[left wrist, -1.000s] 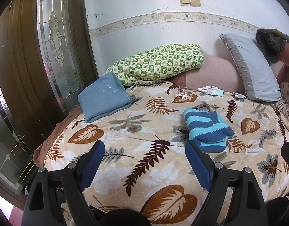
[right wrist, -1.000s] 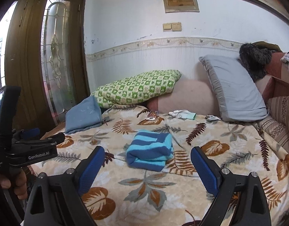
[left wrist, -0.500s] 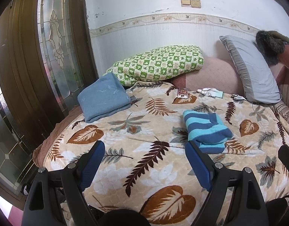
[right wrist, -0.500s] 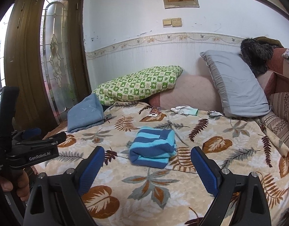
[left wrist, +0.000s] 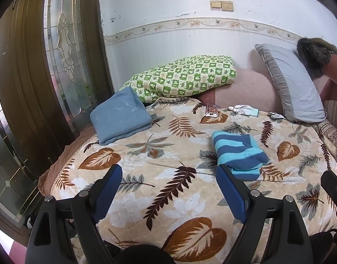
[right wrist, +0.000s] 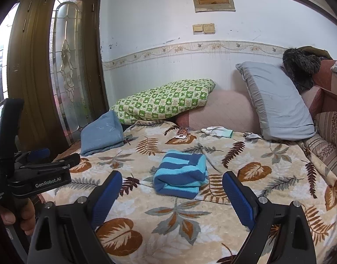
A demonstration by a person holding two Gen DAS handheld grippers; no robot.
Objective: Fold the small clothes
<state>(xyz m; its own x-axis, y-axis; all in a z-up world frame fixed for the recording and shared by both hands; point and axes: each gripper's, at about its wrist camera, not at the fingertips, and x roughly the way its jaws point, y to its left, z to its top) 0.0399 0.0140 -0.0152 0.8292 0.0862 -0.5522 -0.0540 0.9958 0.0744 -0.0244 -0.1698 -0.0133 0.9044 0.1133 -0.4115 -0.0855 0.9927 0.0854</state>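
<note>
Folded striped garment point(right wrist: 181, 173) mid-bed on leaf-print blanket point(right wrist: 190, 220), touched by neither claw. Left gripper point(left wrist: 169, 189) and right gripper point(right wrist: 171, 194) both spread wide, empty, hovering above the near edge. Behind: blue folded cloth point(left wrist: 120, 118), green checked pillow point(left wrist: 184, 74), grey pillow point(right wrist: 278, 101), white wall point(right wrist: 157, 22), glazed wooden door point(left wrist: 58, 66).

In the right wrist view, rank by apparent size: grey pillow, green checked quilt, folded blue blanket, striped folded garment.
1. grey pillow and green checked quilt: too alike to separate.
2. striped folded garment and folded blue blanket: similar; the garment lies nearer the camera, so unsure.
</note>
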